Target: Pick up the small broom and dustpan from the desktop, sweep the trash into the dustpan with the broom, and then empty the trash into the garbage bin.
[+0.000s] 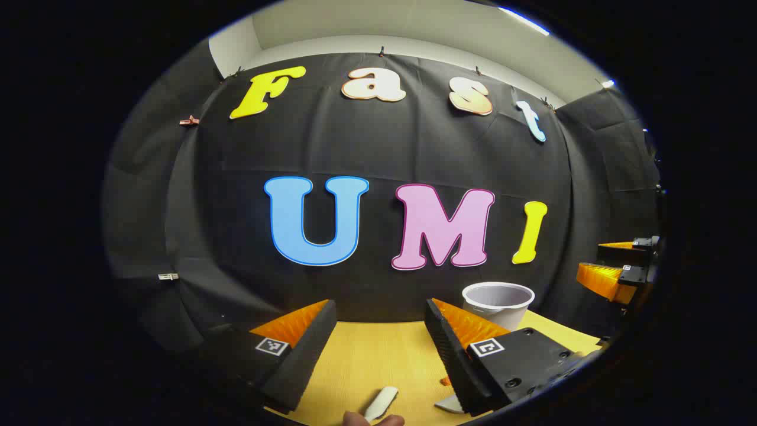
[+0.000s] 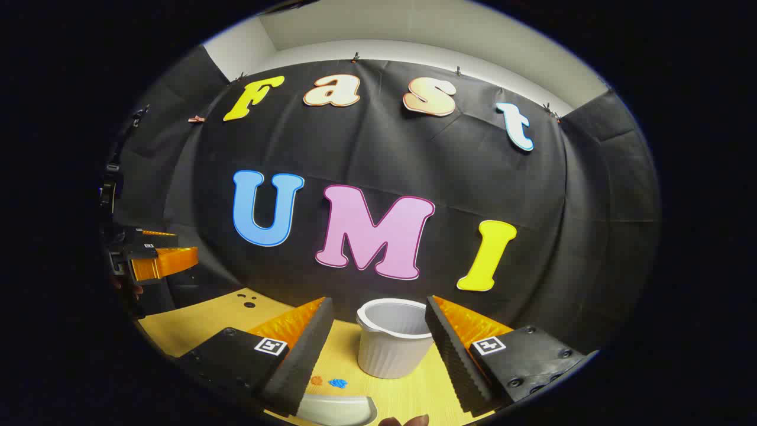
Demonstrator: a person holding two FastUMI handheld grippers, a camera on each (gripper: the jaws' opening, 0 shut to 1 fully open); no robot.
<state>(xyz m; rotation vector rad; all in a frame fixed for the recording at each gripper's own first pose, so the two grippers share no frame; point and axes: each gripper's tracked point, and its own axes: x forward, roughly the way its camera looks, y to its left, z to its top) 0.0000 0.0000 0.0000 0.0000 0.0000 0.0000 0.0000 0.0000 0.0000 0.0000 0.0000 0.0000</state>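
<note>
Ribbed pads are facing each other across a wide gap on my left gripper (image 1: 378, 349), so I am reading it as released, with nothing between its fingers. Below that gap, on the yellow wooden desktop (image 1: 378, 355), a white handle-like piece (image 1: 381, 402) is lying near the bottom edge of the left gripper view; I cannot tell whether it belongs to the broom. A fingertip (image 1: 355, 419) is peeking in just beside it. Farther off to the right, the white garbage bin (image 1: 498, 303) is standing upright by the wall, and my right gripper (image 1: 615, 266) is hanging near the edge. My right gripper (image 2: 378, 349) is likewise spread apart and holding nothing. In the right gripper view the ribbed bin (image 2: 393, 346) is sitting straight ahead between the fingers, apart from both. Nearer me, small orange and blue scraps (image 2: 331, 382) are lying on the desktop just beside the white dustpan (image 2: 337, 409). At the far left, my left gripper (image 2: 157, 254) is hovering over the desktop.
</note>
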